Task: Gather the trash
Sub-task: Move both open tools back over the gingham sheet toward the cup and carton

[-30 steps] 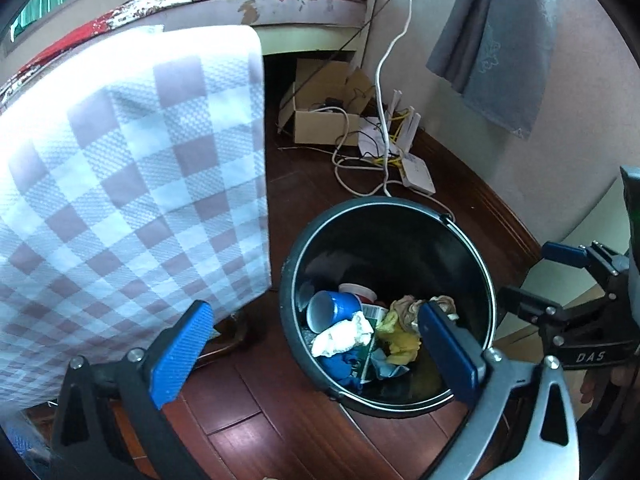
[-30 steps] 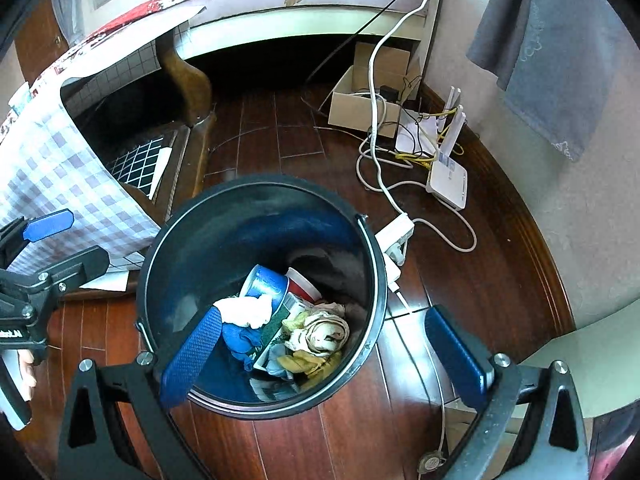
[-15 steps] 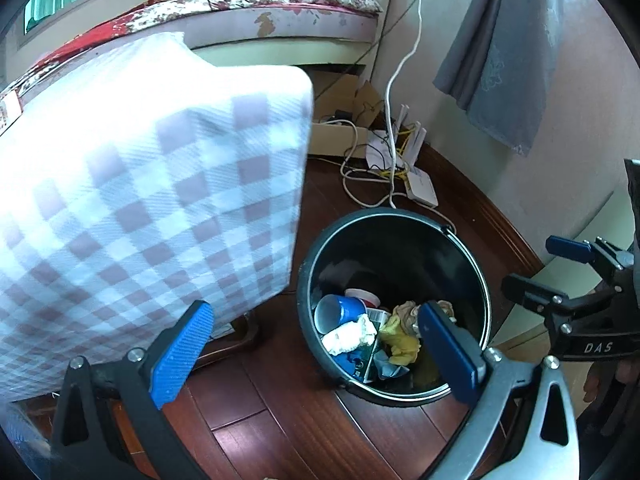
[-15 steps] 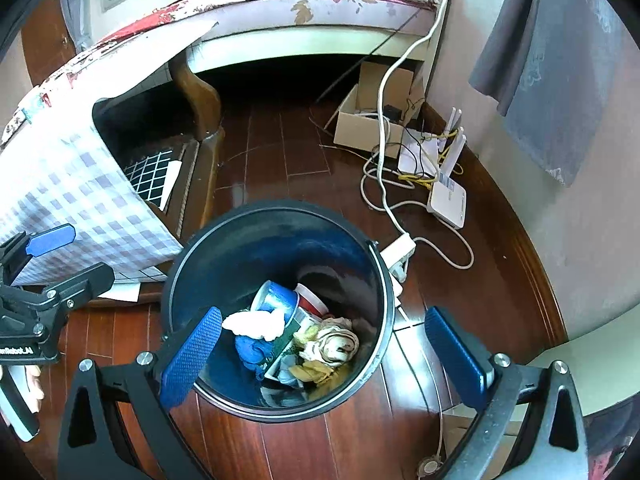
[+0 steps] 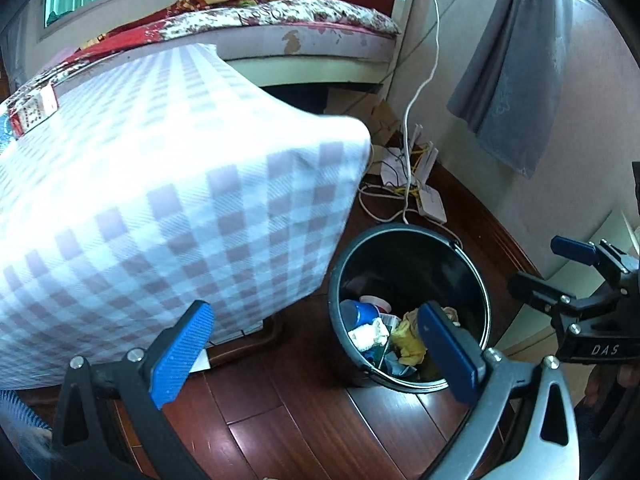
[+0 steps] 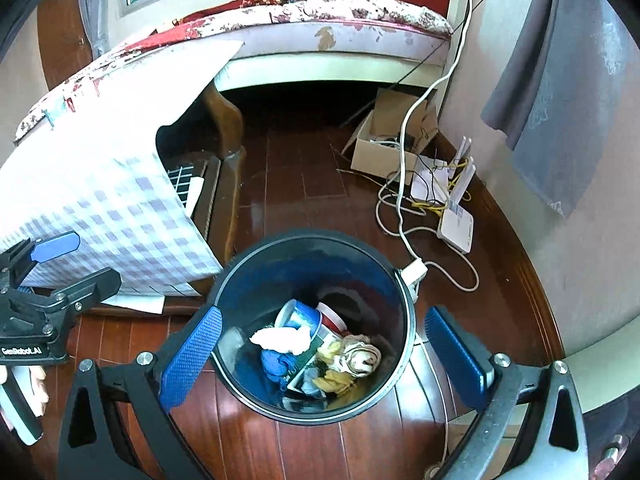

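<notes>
A black trash bin (image 5: 472, 280) stands on the wooden floor; in the right wrist view its rim (image 6: 256, 256) is below me. It holds trash: a blue cup (image 6: 298, 314), white tissue (image 6: 282, 338), blue cloth, a crumpled yellowish wrapper (image 6: 360, 356). My left gripper (image 5: 316, 352) is open and empty, above the floor left of the bin. My right gripper (image 6: 326, 358) is open and empty, over the bin. Each gripper also shows at the edge of the other's view.
A table with a checked cloth (image 5: 168, 200) stands left of the bin. A bed (image 6: 320, 28) is at the back. A cardboard box (image 6: 384, 148), router (image 6: 456, 220) and white cables (image 6: 404, 200) lie on the floor by the wall. A grey towel (image 6: 560, 92) hangs on the right.
Both grippers have risen and drawn back from the bin, which looks smaller now. The tabletop has come into the left wrist view. Both stay open and empty.
</notes>
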Motion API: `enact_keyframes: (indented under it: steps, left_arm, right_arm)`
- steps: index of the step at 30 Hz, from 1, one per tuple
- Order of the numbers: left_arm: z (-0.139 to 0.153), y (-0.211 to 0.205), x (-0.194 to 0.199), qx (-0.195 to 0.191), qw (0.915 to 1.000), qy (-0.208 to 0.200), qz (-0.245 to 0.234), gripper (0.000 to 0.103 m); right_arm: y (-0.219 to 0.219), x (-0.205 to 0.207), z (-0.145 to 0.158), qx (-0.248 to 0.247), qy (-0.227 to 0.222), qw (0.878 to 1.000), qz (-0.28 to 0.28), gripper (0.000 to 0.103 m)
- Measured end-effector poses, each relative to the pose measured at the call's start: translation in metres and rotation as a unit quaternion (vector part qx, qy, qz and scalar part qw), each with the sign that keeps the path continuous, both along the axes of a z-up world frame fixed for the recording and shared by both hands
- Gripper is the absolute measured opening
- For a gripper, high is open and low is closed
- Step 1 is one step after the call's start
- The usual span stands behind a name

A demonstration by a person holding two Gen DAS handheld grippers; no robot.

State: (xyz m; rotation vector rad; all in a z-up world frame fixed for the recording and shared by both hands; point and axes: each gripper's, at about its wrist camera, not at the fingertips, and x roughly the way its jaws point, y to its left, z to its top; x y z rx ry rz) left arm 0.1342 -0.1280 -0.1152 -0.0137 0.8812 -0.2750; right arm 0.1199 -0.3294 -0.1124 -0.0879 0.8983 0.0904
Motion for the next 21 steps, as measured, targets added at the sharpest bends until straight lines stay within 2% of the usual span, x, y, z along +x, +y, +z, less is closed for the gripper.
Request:
enact_keyframes:
  steps: [12, 21]
  left_arm:
    - [0.029, 0.029, -0.011, -0.004, 0.9996, -0.022, 0.018, 0.102]
    - [0.071, 0.083, -0.007, -0.006, 0.9967, -0.062, 0.052, 0.102]
  right_arm:
    - [0.033, -0.011, 0.039, 0.008, -0.032, 0.999, 0.026, 0.102]
    - [0.069, 0.005, 0.080, 0.027, -0.065, 0.996, 0.063, 0.102]
